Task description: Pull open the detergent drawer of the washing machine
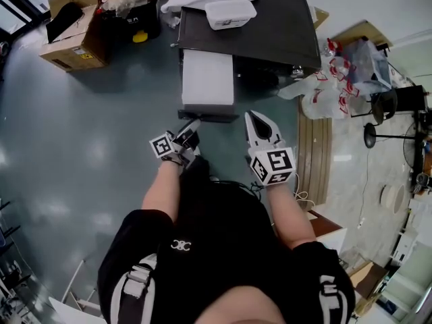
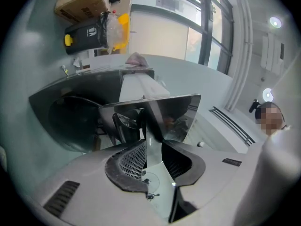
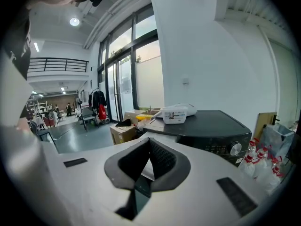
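Drawer out of machine, left tool on its front end.
White oblong plastic detergent drawer (image 1: 208, 79) sticks far out of the dark-topped washing machine (image 1: 270, 25), long axis running twd the person. Its glossy dark front panel (image 2: 157, 112) sits btwn the pads of the left tool (image 1: 192, 128), which is clamped narrow on the lower edge, so any more pull goes straight back. Right tool (image 1: 255, 121) is closed, empty, just beside on the right, not touching.

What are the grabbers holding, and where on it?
The left gripper pinches the detergent drawer by the edge of its shiny front panel. The right gripper holds nothing.
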